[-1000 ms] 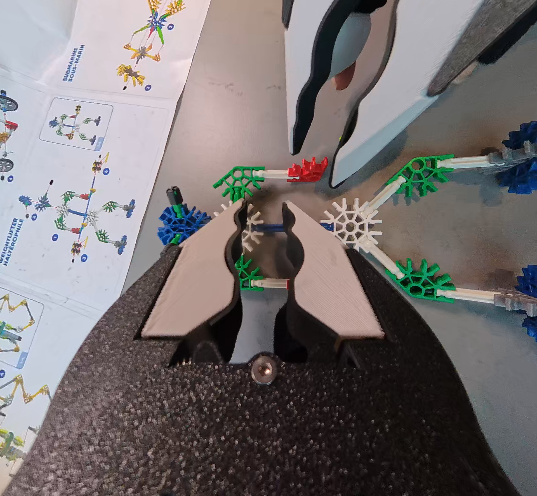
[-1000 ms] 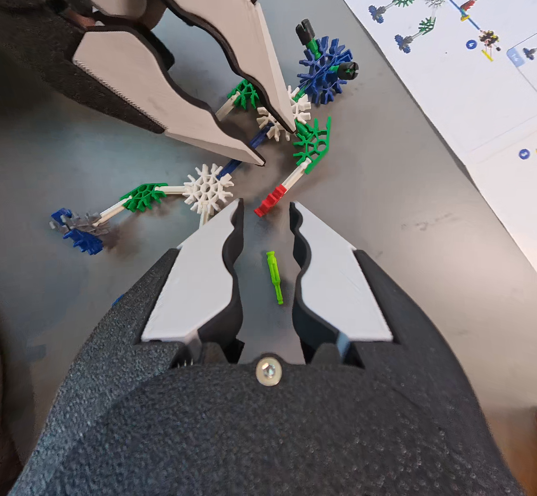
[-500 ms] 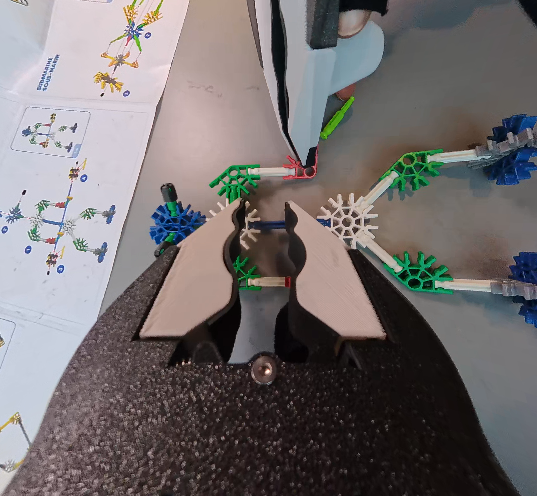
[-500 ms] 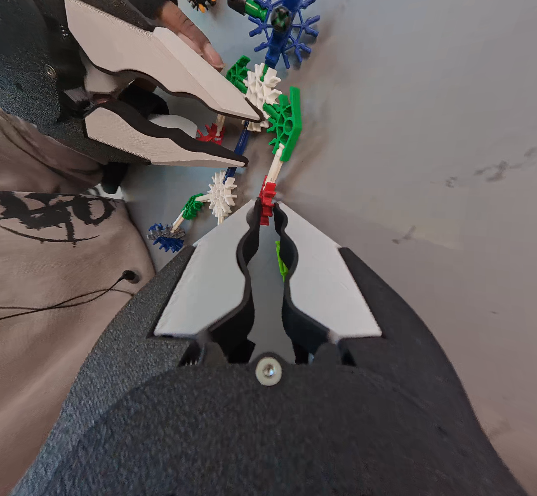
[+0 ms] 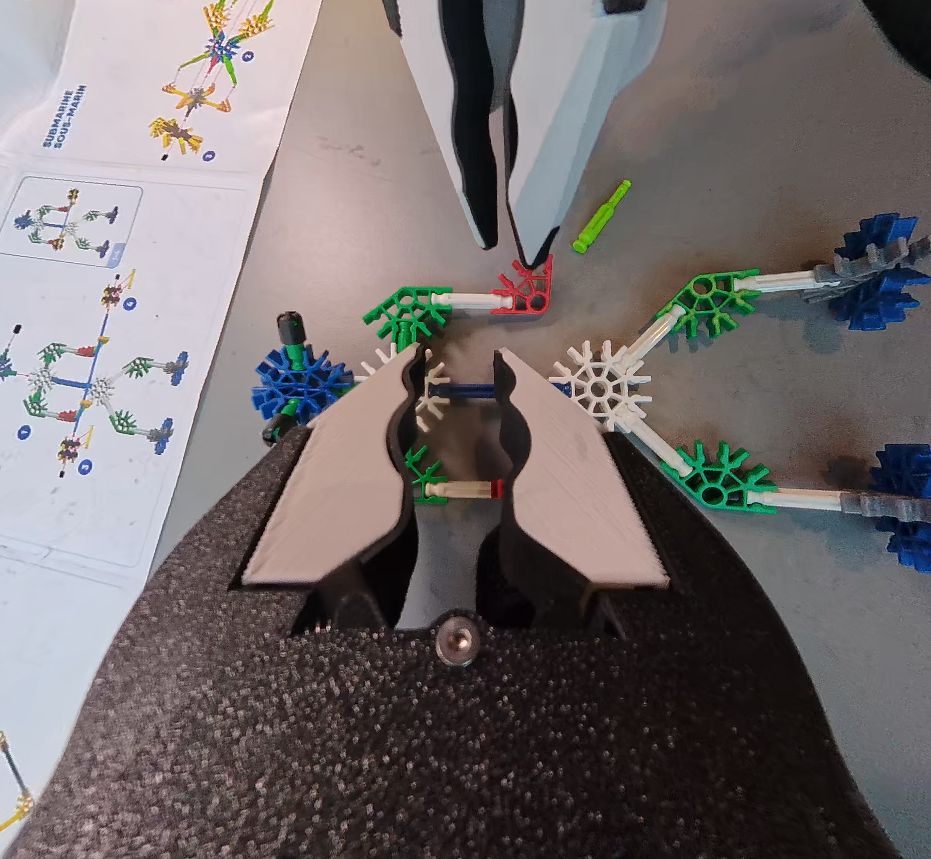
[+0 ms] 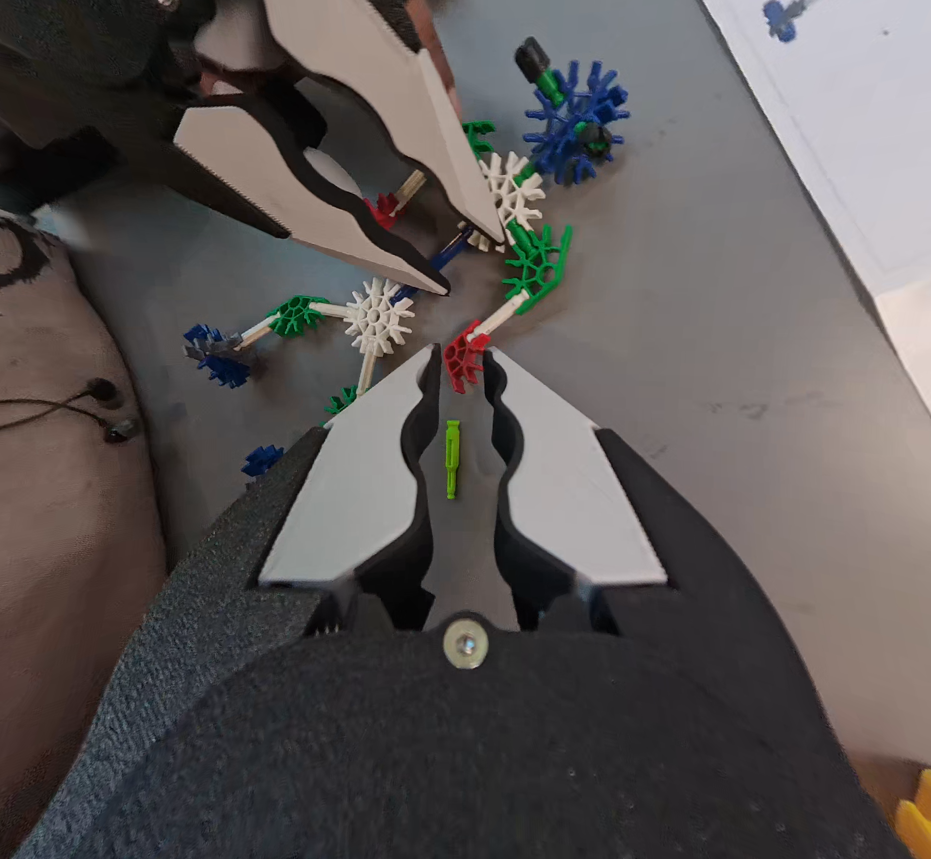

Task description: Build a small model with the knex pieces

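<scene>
one toy model of rods and connectors lies flat on the grey bench (image 5: 755,129). counted in the left wrist view: two white snowflake connectors (image 5: 599,389), four green fan connectors (image 5: 715,303), two red corner connectors (image 5: 526,291), and one blue rod (image 5: 466,389) joining the two white ones. blue snowflake pieces (image 5: 300,384) sit at the outer ends, some cut by the frame edge.

the left claw (image 5: 456,361) is partly apart, its tips straddling the blue rod without closing on it. the right claw (image 6: 461,349) stands narrowly apart, its tips either side of the upper red corner connector; the left wrist view shows one tip touching that piece.

one loose lime-green rod (image 6: 452,459) lies on the bench between the right claw's fingers, apart from the model.

one printed instruction sheet (image 5: 126,230) borders the model on the left, its edge just beside the blue snowflake. bare bench lies beyond the red piece.
</scene>
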The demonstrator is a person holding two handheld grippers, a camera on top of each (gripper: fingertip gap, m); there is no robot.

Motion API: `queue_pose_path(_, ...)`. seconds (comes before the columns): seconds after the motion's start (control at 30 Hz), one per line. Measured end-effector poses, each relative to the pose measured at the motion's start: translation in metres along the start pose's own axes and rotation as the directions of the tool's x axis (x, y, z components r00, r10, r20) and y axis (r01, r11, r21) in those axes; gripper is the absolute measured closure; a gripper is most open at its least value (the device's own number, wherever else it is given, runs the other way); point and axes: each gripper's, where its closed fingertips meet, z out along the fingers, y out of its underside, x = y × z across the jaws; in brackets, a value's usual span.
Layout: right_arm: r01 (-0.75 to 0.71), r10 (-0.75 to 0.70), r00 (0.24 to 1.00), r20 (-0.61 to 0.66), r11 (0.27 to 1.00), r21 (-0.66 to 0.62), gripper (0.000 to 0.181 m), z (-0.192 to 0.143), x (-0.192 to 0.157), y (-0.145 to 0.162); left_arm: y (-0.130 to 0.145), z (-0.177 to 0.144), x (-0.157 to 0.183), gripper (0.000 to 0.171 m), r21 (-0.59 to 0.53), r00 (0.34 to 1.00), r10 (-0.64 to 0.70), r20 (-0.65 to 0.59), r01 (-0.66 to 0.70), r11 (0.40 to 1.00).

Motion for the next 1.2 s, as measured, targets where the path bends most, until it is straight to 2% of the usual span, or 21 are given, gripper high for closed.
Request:
queue_pose_path(0.13, 0.150, -0.169, 0.976, -0.138, 0.979, -0.135, 0.180, 0.013, 0.011, 0.014, 0.000, 0.000, 0.000, 0.144, 0.004, 1.000, -0.012, -0.005, 0.012, 1.000)
queue_pose_path(0.23, 0.137, -0.150, 0.983, -0.101, 0.983, -0.125, 0.180, 0.017, 0.008, 0.012, 0.002, 0.000, 0.001, 0.145, -0.006, 0.999, -0.032, -0.024, 0.031, 0.999)
queue_pose_path(0.37, 0.237, -0.258, 0.952, -0.161, 0.961, -0.142, 0.181, 0.015, 0.008, 0.010, 0.002, 0.000, 0.000, 0.146, 0.001, 0.999, -0.039, -0.025, 0.039, 0.999)
queue_pose_path(0.47, 0.222, -0.231, 0.964, -0.129, 0.972, -0.078, 0.169, 0.008, -0.006, 0.011, 0.002, 0.000, -0.001, 0.146, -0.001, 0.999, -0.031, -0.011, 0.031, 1.000)
queue_pose_path(0.6, 0.246, -0.258, 0.953, -0.162, 0.965, -0.090, 0.161, 0.000, -0.014, 0.031, 0.002, 0.000, -0.001, 0.147, -0.001, 1.000, -0.026, -0.009, 0.026, 1.000)
queue_pose_path(0.7, 0.261, -0.275, 0.940, -0.204, 0.961, -0.093, 0.162, 0.005, -0.015, 0.044, 0.001, 0.000, -0.001, 0.147, 0.000, 1.000, -0.025, -0.007, 0.025, 1.000)
queue_pose_path(0.77, 0.272, -0.287, 0.930, -0.232, 0.958, -0.096, 0.170, 0.010, -0.012, 0.048, 0.001, 0.000, -0.001, 0.147, 0.000, 1.000, -0.025, -0.004, 0.025, 1.000)
queue_pose_path(0.8, 0.281, -0.292, 0.927, -0.236, 0.956, -0.081, 0.175, 0.010, -0.012, 0.047, 0.001, 0.000, -0.001, 0.147, 0.001, 1.000, -0.025, -0.003, 0.025, 1.000)
queue_pose_path(0.9, 0.313, -0.325, 0.918, -0.229, 0.946, -0.087, 0.176, 0.007, -0.009, 0.043, 0.002, 0.000, -0.001, 0.147, 0.004, 1.000, -0.017, 0.000, 0.017, 1.000)
queue_pose_path(1.0, 0.383, -0.392, 0.889, -0.235, 0.920, -0.083, 0.176, 0.001, -0.006, 0.026, 0.002, 0.000, -0.001, 0.147, 0.008, 1.000, -0.006, 0.002, 0.006, 1.000)
queue_pose_path(1.2, 0.503, -0.527, 0.832, -0.174, 0.849, -0.162, 0.176, 0.007, 0.001, 0.013, 0.002, 0.000, -0.001, 0.147, 0.008, 1.000, 0.001, -0.002, -0.001, 1.000)
